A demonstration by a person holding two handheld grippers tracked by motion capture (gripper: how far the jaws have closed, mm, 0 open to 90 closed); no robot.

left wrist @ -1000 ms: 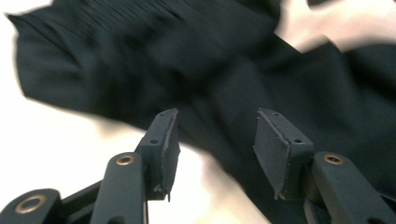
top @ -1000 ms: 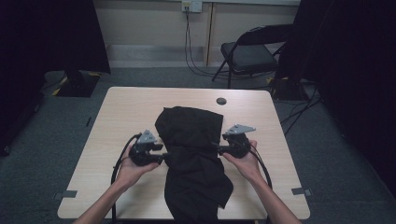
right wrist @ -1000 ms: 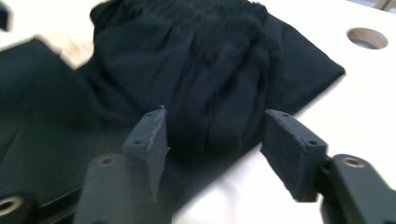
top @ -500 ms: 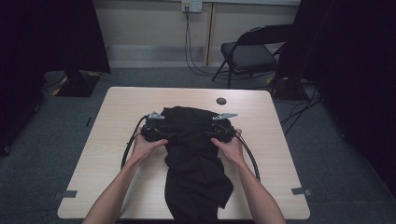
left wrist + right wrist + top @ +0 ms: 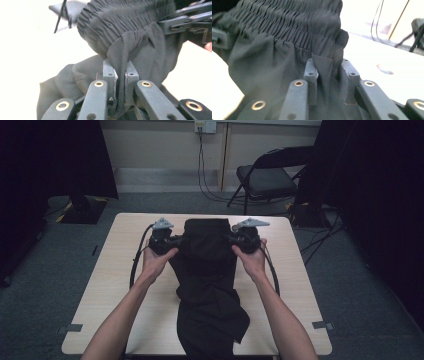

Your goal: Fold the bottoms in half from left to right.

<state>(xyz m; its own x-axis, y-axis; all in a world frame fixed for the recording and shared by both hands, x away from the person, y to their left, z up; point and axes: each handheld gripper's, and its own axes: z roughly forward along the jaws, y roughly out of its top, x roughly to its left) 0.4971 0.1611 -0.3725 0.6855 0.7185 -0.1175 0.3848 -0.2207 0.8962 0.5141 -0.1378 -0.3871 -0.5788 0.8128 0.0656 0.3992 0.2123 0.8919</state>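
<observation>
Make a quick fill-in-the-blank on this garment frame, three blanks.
1. The left gripper is shut on the ____ garment.
2. The right gripper pinches cloth just below the garment's gathered ____.
3. Beyond the table stands a folding ____.

Missing words: black; waistband; chair

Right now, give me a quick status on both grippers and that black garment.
Left gripper and right gripper have just been closing, each clamped on fabric below the waistband. Black garment lifted at its far end, rest trailing on the table. Nothing in the way.
</observation>
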